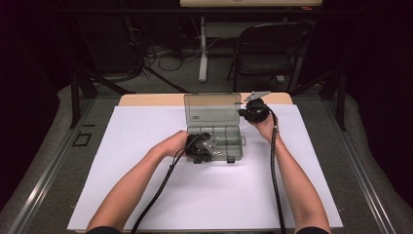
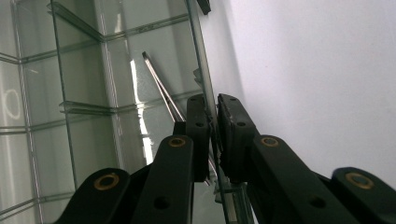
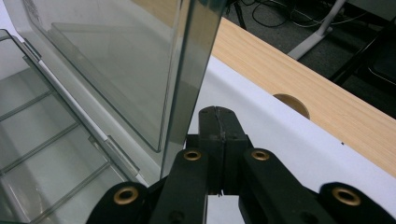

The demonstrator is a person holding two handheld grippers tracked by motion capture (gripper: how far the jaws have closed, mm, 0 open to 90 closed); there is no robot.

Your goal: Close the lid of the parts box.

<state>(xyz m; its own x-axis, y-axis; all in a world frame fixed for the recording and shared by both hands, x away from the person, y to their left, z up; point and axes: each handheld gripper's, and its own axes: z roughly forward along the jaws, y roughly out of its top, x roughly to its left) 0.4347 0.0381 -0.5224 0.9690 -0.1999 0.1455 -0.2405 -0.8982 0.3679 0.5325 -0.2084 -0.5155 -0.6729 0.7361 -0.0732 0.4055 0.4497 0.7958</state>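
Clear organizer box held open on the white surface, one gripper on its wall, the other by its lid.

From the left, my left gripper (image 1: pixel 203 147) sits at the box's (image 1: pixel 229 141) near-left corner, at about 8 o'clock from its middle; in the left gripper view its fingers (image 2: pixel 200 128) are clamped on the clear wall (image 2: pixel 201 70), one inside the tray, one outside, with a thin metal rod (image 2: pixel 161 88) lying in the compartment just beside them. Moving right, the lid (image 1: pixel 212 110) stands upright at 12 o'clock. My right gripper (image 1: pixel 256 111) hovers at the lid's right edge, about 2 o'clock; its fingers (image 3: pixel 210 126) are pressed together on nothing, with the lid's edge (image 3: pixel 189 79) just beside them.
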